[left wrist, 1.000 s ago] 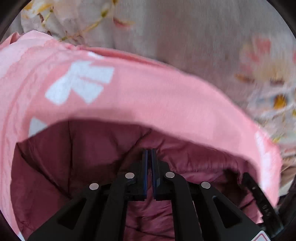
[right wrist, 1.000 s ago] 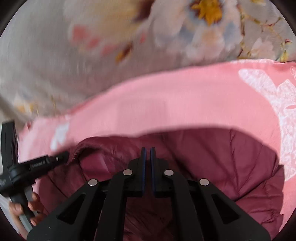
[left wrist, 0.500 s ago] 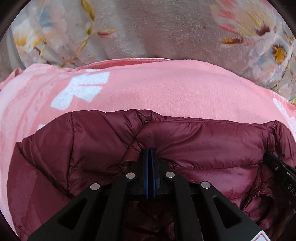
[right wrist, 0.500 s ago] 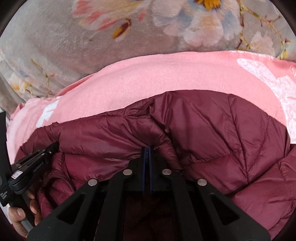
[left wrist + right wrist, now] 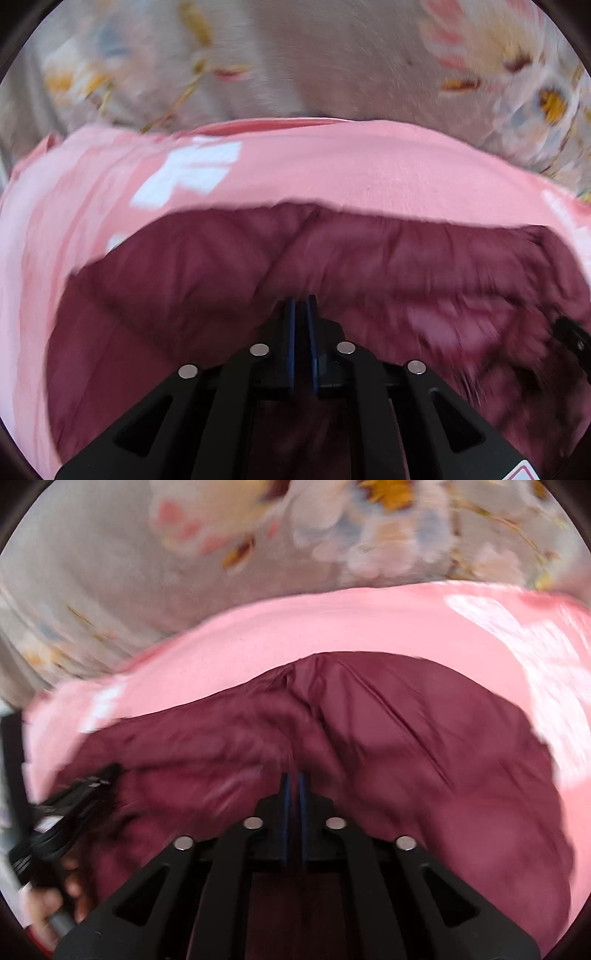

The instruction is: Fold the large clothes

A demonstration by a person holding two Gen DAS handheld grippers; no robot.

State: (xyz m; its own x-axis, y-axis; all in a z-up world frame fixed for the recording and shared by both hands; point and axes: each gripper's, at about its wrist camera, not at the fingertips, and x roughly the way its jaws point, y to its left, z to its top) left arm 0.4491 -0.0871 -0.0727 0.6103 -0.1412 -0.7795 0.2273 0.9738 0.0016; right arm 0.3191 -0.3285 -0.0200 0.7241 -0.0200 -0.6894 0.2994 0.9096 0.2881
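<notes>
A maroon quilted puffer jacket (image 5: pixel 406 280) lies on a pink blanket (image 5: pixel 332 166) with white prints. My left gripper (image 5: pixel 301 306) is shut on a fold of the jacket, with fabric bunched around its tips. My right gripper (image 5: pixel 293 781) is shut on another fold of the same jacket (image 5: pixel 406 738). The left gripper's body and the hand that holds it show at the lower left of the right wrist view (image 5: pixel 62 819). Both views are motion-blurred.
The pink blanket (image 5: pixel 295 638) lies over a grey floral bedspread (image 5: pixel 314 55) that fills the far side of both views (image 5: pixel 147 554). A bit of the right gripper's body shows at the right edge of the left wrist view (image 5: pixel 572 332).
Both grippers stay shut on the jacket. The jacket's far edge came forward over the pink blanket half a second ago and now sits slightly lower in both views, with motion blur.
</notes>
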